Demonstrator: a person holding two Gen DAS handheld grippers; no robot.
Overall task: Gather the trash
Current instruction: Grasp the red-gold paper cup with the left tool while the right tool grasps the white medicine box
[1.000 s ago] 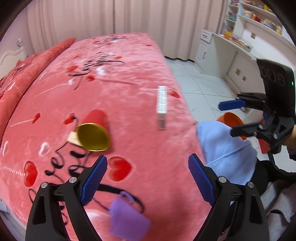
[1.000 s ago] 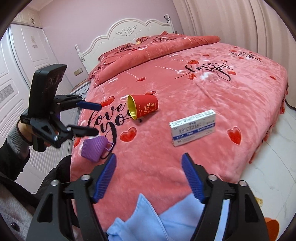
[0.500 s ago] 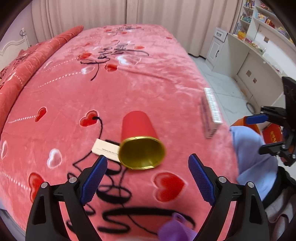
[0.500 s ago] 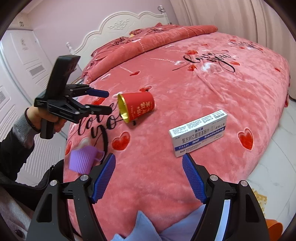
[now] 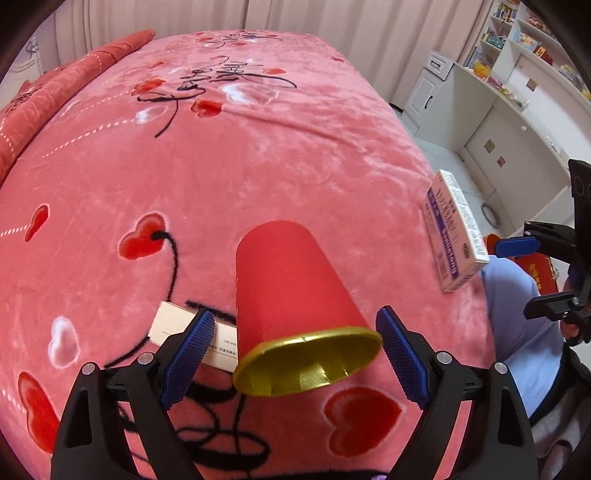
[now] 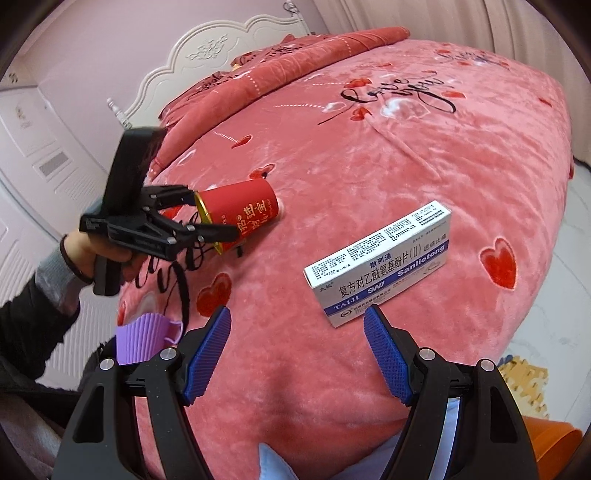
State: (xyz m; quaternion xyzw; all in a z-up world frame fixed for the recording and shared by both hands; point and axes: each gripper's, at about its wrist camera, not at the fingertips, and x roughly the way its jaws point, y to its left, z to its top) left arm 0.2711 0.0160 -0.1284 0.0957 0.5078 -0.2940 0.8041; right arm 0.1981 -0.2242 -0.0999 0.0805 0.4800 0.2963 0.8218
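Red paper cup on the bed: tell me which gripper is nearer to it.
Left. The left gripper is open with its pads either side of the red cup's gold rim. The right gripper is open, hovering near the medicine box.

- Both views are bright and evenly lit by soft daylight; the pale curtains (image 5: 332,22) glow, and the light seems to come through them
- Shadows are faint: only a soft dark patch lies under the red cup (image 5: 291,295) on the bed (image 5: 258,166)
- The cup's gold rim catches a dull sheen, with no hard glare
- Fisheye distortion bulges the bed into a dome and bends the shelves (image 5: 524,40) and the headboard (image 6: 207,62); black vignette fills the corners
- The medicine box (image 6: 380,262) prints sharp in the right view, slightly smeared in the left
- The left hand-held gripper (image 6: 207,221) shows mild motion blur in the right view
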